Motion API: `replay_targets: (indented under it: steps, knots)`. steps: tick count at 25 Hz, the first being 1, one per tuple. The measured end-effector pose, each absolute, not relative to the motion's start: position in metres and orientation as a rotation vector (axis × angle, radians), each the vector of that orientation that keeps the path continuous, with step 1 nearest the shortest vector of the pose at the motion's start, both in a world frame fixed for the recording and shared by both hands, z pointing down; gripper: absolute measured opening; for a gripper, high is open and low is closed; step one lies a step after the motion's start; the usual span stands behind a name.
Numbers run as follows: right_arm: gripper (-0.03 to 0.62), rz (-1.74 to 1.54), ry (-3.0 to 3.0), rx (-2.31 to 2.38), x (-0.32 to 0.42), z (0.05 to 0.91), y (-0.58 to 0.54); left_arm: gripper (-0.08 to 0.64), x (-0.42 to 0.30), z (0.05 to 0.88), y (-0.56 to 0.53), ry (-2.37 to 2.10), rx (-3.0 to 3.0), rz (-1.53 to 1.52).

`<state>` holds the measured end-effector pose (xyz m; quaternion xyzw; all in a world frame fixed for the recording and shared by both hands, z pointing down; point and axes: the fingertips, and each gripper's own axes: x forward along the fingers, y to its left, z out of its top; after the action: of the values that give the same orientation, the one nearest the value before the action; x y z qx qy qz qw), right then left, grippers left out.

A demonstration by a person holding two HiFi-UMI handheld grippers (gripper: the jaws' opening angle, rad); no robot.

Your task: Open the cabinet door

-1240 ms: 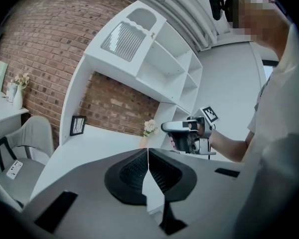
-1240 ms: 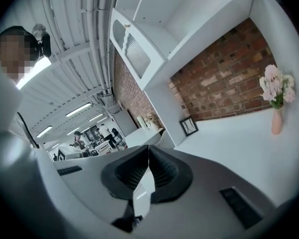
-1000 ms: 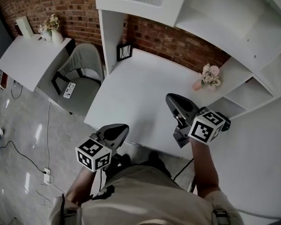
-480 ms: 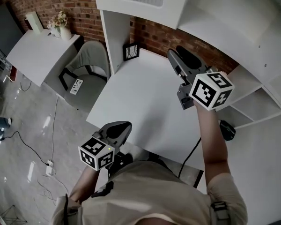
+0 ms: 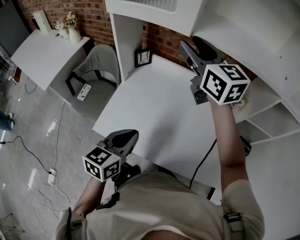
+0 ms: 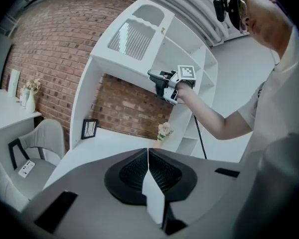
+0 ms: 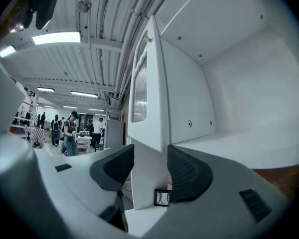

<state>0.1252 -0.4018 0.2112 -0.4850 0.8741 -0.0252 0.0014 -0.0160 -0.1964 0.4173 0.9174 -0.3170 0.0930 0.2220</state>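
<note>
The right gripper (image 7: pixel 150 171), held high on an outstretched arm, has just been opening its jaws. They stand apart with the upright edge of the cabinet door (image 7: pixel 149 128) in the gap between the pads, though whether either pad touches it I cannot tell. That door, white with a slatted panel, belongs to the upper cabinet above the white desk (image 5: pixel 155 104), over the small picture frame (image 5: pixel 143 58) by the brick wall, while the left gripper (image 6: pixel 148 156) is held low at the desk's near edge, jaws closed together on nothing.
</note>
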Motion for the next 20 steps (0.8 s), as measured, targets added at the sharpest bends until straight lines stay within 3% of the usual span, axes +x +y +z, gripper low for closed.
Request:
replay_targets:
  steps: [20]
  knots:
    - [0.206, 0.046, 2.721, -1.593, 0.123, 0.195, -0.419, 0.02, -0.04, 0.422, -0.195, -0.956, 2.507, 0.201]
